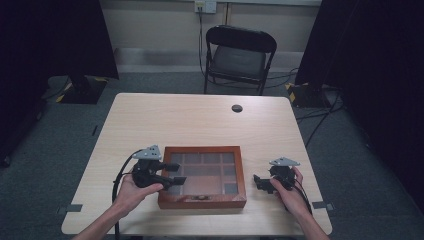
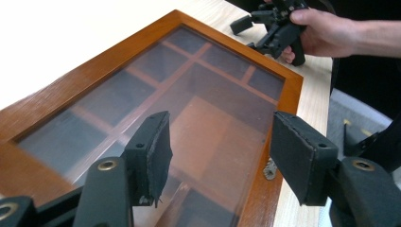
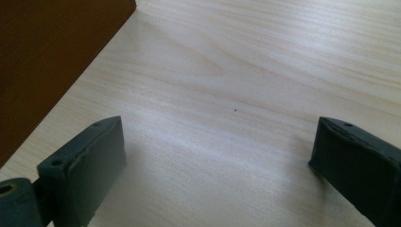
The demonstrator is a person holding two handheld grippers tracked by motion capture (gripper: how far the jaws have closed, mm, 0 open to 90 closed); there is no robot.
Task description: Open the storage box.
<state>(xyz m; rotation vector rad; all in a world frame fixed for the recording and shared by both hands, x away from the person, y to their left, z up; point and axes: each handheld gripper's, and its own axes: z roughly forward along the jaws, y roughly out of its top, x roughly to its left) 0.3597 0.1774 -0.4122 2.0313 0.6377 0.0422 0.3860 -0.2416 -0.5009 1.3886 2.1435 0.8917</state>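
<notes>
In the high view, a light wooden table (image 1: 200, 120) is seen with a reddish-brown wooden box (image 1: 202, 176) placed near its front edge, roughly at the middle. The box is closed by a glass lid (image 1: 205, 172), through which a grid of compartments can be made out. The left gripper (image 1: 175, 173) is held in the left hand (image 1: 132, 192) at the left side of the box, its jaws stretched out over the left part of the lid, parted, with nothing gripped between them. The right gripper (image 1: 260, 182) is held in the right hand (image 1: 290, 192) to the right of the box, apart from it, its jaws pointed toward the box's right wall. A black folding chair (image 1: 239, 56) is placed beyond the far edge of the table, and a small dark round cap (image 1: 237, 108) is set into the tabletop near that edge.

In the left gripper view, the two black jaws are seen spread over the glass lid (image 2: 189, 99), above it rather than pressed on it; nothing is clasped. The wooden frame (image 2: 293, 85) of the box is seen around the glass, and a small metal clasp (image 2: 270, 169) is fitted at the frame's edge beside one jaw. Farther off, the right gripper (image 2: 246, 30) is held in the right hand (image 2: 326, 33) over the table.

In the right gripper view, the jaws are seen wide apart over bare tabletop (image 3: 246, 94), released, with nothing between them. A corner of the brown box (image 3: 47, 56) is seen at the upper left.
</notes>
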